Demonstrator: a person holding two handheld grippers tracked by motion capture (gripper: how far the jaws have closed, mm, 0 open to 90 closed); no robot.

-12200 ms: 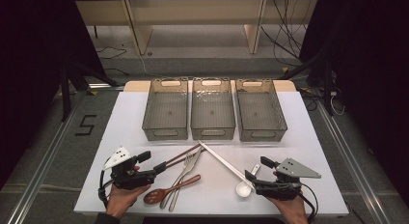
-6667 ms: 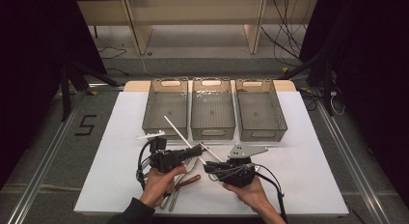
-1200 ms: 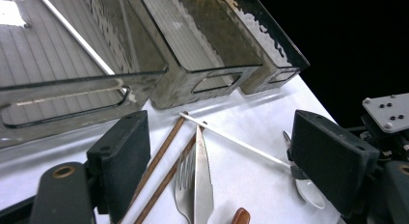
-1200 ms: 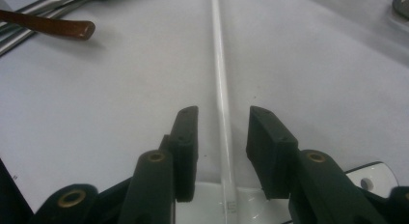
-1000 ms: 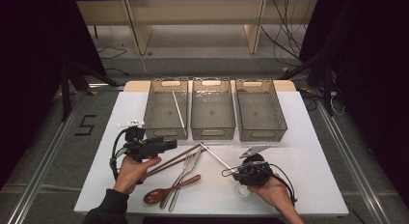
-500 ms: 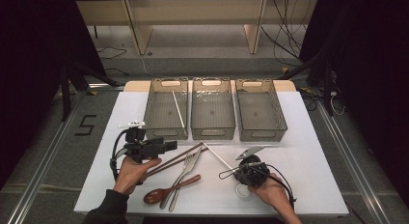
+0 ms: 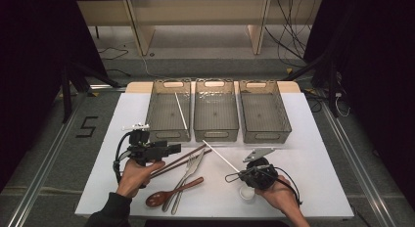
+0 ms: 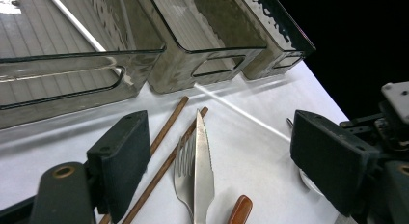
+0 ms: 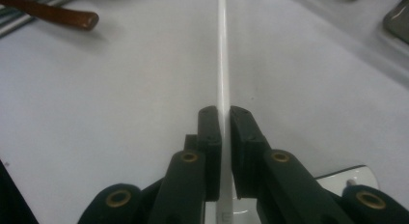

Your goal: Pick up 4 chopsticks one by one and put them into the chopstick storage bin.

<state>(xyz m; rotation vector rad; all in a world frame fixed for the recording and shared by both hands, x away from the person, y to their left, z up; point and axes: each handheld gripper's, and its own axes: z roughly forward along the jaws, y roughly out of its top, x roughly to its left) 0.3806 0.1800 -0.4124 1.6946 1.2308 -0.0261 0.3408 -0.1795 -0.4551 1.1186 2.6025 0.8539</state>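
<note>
A white long-handled spoon point(image 7: 220, 156) lies on the white table point(image 7: 313, 153), its bowl point(image 7: 247, 193) near the front edge. My right gripper point(image 7: 241, 174) has just been closing its jaws and is now shut on the spoon's handle point(image 9: 223, 50), which runs straight ahead from the right gripper point(image 9: 225, 120). My left gripper point(image 7: 173, 148) hovers open over the table's left side. Between the wide-apart jaws of the left gripper point(image 8: 226, 156) I see a knife point(image 8: 203, 171), a fork point(image 8: 182, 173) and brown chopsticks point(image 8: 166, 132) lying below.
Three clear bins stand in a row at the back: left point(image 7: 166, 135), middle point(image 7: 216, 134), right point(image 7: 266, 137). A thin white stick point(image 7: 181, 111) lies in the left bin. A wooden spoon point(image 7: 171, 192) lies near the front edge beside the fork and knife.
The right gripper's jaws have come together on the white spoon's handle, and the hand has shifted slightly. The left hand has stayed put.
</note>
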